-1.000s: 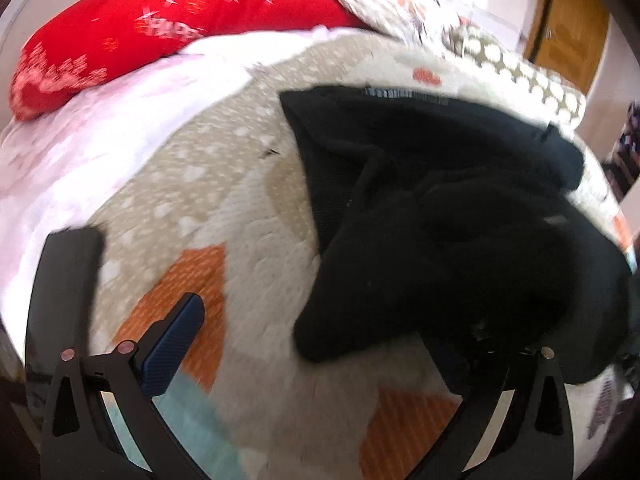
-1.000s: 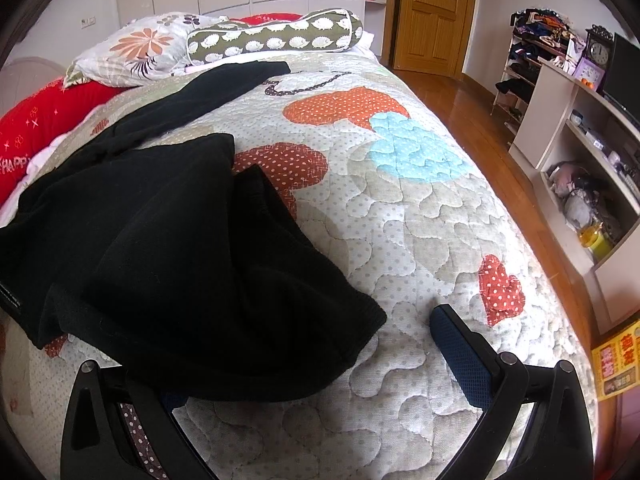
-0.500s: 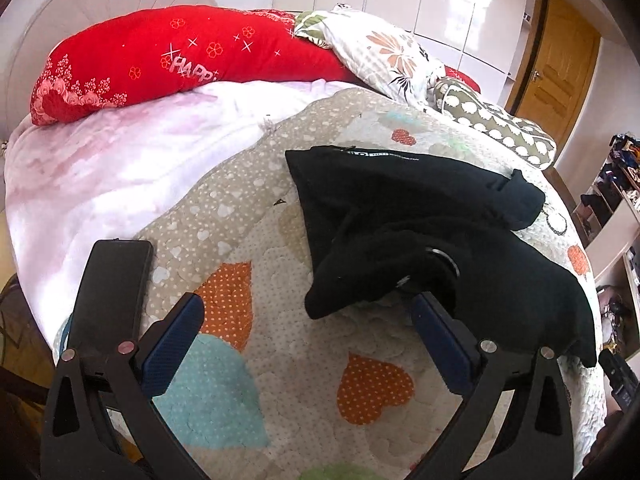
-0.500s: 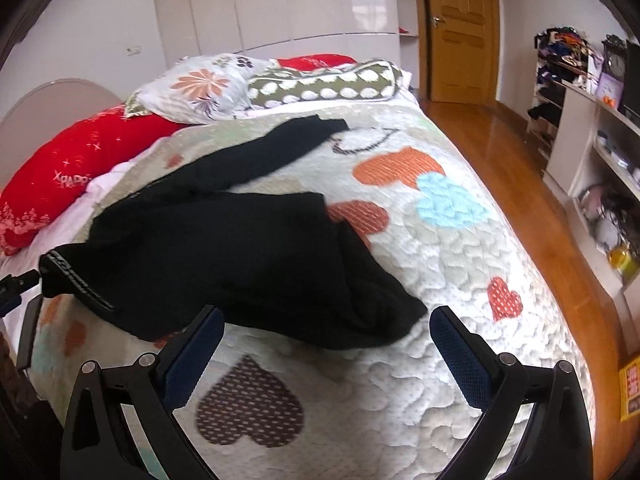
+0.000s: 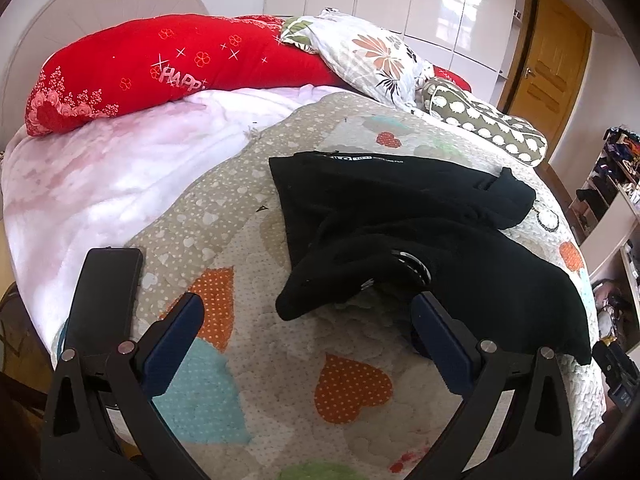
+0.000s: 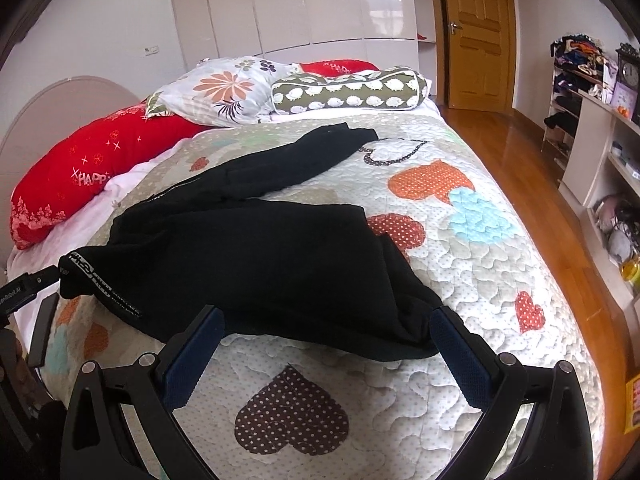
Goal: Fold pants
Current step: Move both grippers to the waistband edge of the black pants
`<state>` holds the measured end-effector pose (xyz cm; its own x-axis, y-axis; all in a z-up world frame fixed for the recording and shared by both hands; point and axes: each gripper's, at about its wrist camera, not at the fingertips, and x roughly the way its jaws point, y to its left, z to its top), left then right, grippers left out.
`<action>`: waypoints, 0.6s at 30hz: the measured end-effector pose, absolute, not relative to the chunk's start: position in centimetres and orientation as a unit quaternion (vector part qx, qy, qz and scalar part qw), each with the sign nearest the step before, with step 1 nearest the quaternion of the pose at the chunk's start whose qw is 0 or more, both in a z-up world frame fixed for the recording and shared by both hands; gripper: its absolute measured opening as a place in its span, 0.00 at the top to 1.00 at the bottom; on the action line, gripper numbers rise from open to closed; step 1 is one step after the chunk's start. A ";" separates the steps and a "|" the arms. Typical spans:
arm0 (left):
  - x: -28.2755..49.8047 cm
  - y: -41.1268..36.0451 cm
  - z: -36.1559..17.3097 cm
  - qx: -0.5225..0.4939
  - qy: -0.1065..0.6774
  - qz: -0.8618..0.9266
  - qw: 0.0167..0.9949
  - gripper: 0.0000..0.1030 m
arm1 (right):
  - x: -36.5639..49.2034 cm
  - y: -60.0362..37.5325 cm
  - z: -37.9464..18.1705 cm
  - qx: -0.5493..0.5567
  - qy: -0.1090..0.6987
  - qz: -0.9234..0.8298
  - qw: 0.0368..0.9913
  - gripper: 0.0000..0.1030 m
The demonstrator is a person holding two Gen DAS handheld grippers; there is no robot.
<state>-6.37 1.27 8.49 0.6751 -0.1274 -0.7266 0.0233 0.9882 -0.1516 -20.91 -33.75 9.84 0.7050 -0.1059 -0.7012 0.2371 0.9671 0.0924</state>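
Black pants (image 5: 404, 236) lie rumpled on a heart-patterned quilt (image 5: 248, 364), partly folded over, waistband with white lettering toward the pillows. In the right wrist view the pants (image 6: 260, 256) spread across the bed with one leg reaching toward the pillows. My left gripper (image 5: 308, 336) is open and empty, just short of the nearest fabric corner. My right gripper (image 6: 326, 344) is open and empty, above the quilt at the pants' near edge.
A red pillow (image 5: 160, 68), a floral pillow (image 5: 360, 52) and a green bolster (image 6: 348, 90) lie at the head of the bed. A dark phone (image 5: 106, 292) lies on the quilt's left edge. Shelves (image 6: 600, 152) and a wooden door (image 6: 476, 32) stand to the right.
Both grippers have let go of the pants and pulled back and up from the bed. The pants now lie on the quilt, farther from both cameras.
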 end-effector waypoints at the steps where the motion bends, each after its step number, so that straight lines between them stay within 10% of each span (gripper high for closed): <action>1: -6.4 1.2 8.5 -0.064 0.400 -0.042 0.913 0.00 | -20.9 -33.7 9.8 0.088 0.373 -0.092 0.919 0.00; 18: -5.2 0.5 7.4 -0.108 0.411 -0.054 0.903 0.00 | -21.5 -37.5 7.8 0.113 0.386 -0.137 0.905 0.00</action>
<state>-5.19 0.54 7.44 0.6558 -0.1869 -0.7314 0.0084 0.9706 -0.2405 -21.52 -37.52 7.81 0.6640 -0.1613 -0.7301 0.3360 0.9367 0.0986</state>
